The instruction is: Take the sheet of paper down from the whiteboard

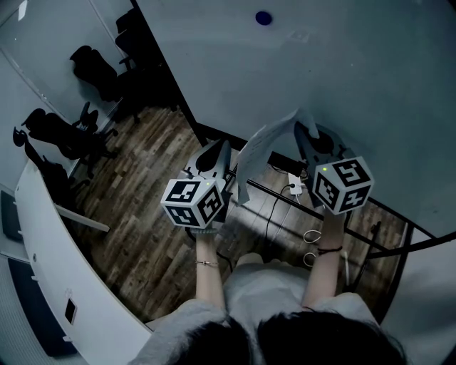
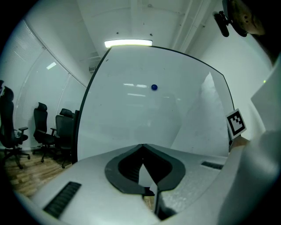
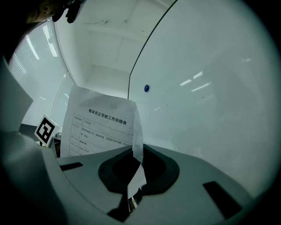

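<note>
The printed sheet of paper (image 1: 260,146) hangs curled between my two grippers, off the whiteboard (image 1: 342,71). My right gripper (image 1: 303,128) is shut on its right edge. In the right gripper view the printed sheet (image 3: 99,127) runs down into the shut right gripper (image 3: 133,151). My left gripper (image 1: 222,146) is shut at the sheet's left edge. In the left gripper view a white sliver of paper shows at the pinch of the left gripper (image 2: 142,147), and the sheet (image 2: 206,118) stands to the right. A blue magnet (image 1: 263,18) stays on the board above, apart from the sheet.
The whiteboard's black stand frame (image 1: 385,214) and some cables (image 1: 292,189) lie on the wooden floor below my hands. Black office chairs (image 1: 96,71) stand to the left. A curved white counter (image 1: 64,271) runs along the lower left.
</note>
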Motion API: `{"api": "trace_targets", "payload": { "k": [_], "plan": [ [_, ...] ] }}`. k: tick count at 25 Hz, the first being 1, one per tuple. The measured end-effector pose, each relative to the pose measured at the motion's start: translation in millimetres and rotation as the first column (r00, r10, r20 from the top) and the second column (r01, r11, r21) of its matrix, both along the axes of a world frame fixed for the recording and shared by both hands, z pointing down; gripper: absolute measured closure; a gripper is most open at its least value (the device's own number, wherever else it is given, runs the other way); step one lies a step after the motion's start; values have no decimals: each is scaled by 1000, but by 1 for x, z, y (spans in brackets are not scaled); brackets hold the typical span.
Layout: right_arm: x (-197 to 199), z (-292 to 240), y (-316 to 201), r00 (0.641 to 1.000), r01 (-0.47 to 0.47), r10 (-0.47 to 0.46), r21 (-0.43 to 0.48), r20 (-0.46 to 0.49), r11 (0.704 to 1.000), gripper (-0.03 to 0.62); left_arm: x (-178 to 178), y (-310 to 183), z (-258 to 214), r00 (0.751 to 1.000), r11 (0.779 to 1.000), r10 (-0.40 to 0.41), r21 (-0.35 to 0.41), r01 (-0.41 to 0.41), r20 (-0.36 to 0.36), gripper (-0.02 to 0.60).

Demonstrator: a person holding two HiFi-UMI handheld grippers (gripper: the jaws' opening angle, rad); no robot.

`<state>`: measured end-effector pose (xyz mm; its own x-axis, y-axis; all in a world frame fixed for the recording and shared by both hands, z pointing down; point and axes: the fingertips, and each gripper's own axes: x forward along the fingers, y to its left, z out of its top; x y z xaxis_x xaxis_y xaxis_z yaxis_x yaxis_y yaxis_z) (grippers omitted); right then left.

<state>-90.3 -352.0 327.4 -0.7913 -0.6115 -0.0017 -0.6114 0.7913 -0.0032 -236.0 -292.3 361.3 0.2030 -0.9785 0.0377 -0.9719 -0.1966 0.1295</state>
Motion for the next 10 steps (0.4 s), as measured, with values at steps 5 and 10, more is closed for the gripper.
{"api": "trace_targets", "payload": {
  "k": [5,10],
  "plan": [
    [-1,-3,3,1000,-2,2,8,1,1000,592,-3,3,0,1000,1000,-5,4,5,4,575],
    [-3,-7,4,1000,-4,4,15,2,1000,594,-7,4,-2,1000,1000,-7,4,7,4,575]
  ]
}}
